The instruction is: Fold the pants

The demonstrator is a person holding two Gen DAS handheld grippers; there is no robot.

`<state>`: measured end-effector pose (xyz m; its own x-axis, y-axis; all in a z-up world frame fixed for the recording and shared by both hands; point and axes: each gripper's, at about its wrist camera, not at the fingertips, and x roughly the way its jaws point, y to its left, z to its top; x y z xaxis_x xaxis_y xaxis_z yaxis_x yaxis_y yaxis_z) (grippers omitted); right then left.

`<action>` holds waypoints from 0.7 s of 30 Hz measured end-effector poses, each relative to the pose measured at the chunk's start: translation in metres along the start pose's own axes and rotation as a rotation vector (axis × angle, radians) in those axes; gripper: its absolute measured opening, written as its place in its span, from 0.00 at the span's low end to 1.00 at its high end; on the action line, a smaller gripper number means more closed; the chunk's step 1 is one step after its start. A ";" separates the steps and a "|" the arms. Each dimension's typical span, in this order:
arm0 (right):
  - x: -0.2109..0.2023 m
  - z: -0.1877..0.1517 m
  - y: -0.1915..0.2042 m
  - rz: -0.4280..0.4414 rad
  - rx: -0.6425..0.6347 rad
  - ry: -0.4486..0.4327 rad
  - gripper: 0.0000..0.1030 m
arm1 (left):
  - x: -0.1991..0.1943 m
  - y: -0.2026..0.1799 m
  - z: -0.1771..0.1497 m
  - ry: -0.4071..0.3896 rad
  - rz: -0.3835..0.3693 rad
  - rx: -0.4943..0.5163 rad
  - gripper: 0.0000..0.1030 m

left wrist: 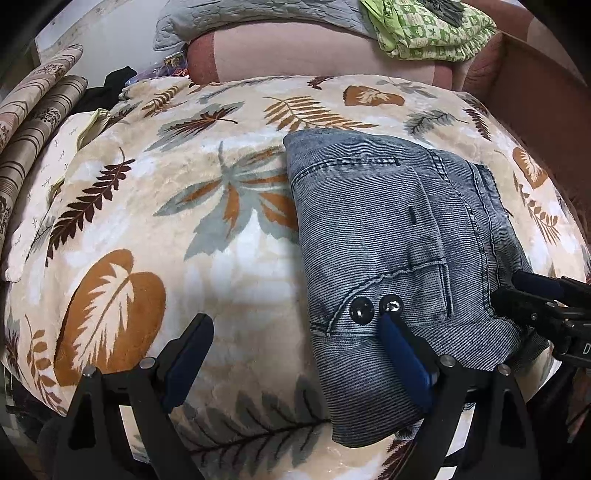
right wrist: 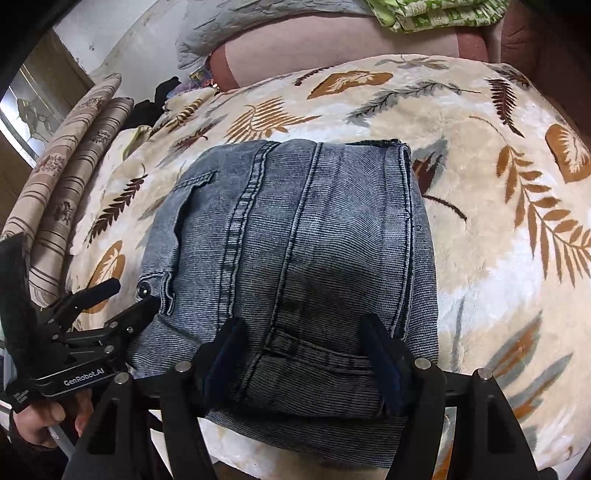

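Observation:
The blue-grey jeans [left wrist: 388, 236] lie folded into a compact rectangle on the leaf-patterned blanket [left wrist: 147, 206], two snap buttons [left wrist: 376, 308] showing near the front. My left gripper [left wrist: 295, 325] is open wide and holds nothing. Its right finger hovers at the snaps and its left finger over bare blanket. In the right wrist view the jeans [right wrist: 295, 229] fill the middle. My right gripper [right wrist: 303, 332] stands open over their near edge, flat denim between the pads and nothing pinched. The left gripper [right wrist: 129, 295] shows at the jeans' left edge, and the right gripper [left wrist: 511, 288] at their right edge.
Striped rolled cushions [left wrist: 33, 122] lie along the left. A green patterned cloth [left wrist: 428, 29] and a grey quilt [left wrist: 229, 18] sit on a pink cushion [left wrist: 314, 51] at the back. A brown wooden frame [left wrist: 535, 88] borders the right. A hand [right wrist: 48, 417] holds the left gripper.

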<state>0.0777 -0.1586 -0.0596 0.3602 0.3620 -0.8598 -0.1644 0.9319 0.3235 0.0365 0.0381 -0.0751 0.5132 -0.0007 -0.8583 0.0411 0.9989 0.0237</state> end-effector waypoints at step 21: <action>-0.041 0.079 -0.008 0.083 0.093 0.040 0.69 | 0.029 0.023 0.011 0.177 -0.484 -0.462 0.55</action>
<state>0.1364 -0.1786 0.0046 0.3120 0.4382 -0.8430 -0.1057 0.8978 0.4276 0.0611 0.0609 -0.0936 0.3802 -0.4828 -0.7889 -0.1597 0.8059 -0.5701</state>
